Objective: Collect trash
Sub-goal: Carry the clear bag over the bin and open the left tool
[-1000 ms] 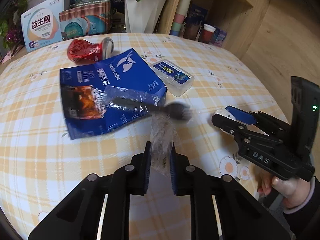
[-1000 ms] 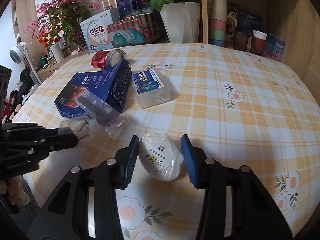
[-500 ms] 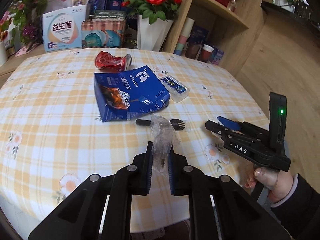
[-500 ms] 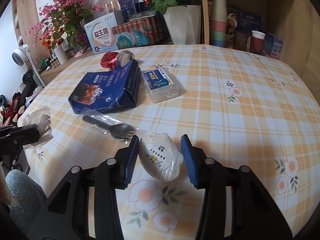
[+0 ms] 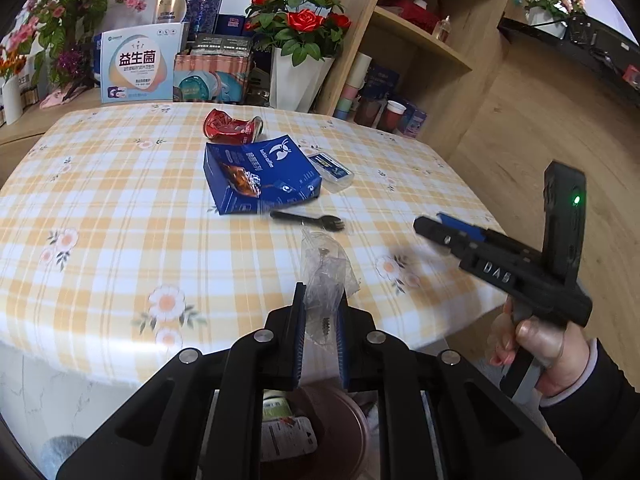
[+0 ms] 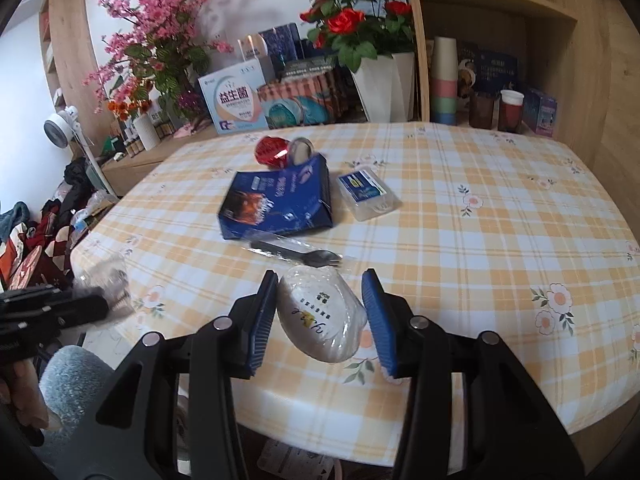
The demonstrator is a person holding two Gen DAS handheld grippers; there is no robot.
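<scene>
My left gripper (image 5: 320,294) is shut on a crumpled clear plastic wrapper (image 5: 326,266), held over the table's near edge. Below it a brown bin (image 5: 354,414) with some trash inside shows between the gripper's arms. My right gripper (image 6: 320,276) is shut on a squashed white paper cup (image 6: 320,318) with printed writing, also near the table edge. The right gripper (image 5: 434,227) appears at the right of the left wrist view, the cup hidden behind it. At the left edge of the right wrist view, the left gripper (image 6: 94,304) shows blurred with the wrapper (image 6: 106,280).
On the checked tablecloth (image 5: 120,216) lie a blue coffee bag (image 5: 260,176), a crushed red can (image 5: 230,126), a clear plastic box (image 5: 330,166) and a black spork (image 5: 308,220). Boxes, flower pots and a wooden shelf stand behind the table. Clothes are piled on the floor at left (image 6: 36,240).
Both grippers have drawn back and upward from the table's middle to its near edge, each keeping its item. The bin has come into view under the left gripper.
</scene>
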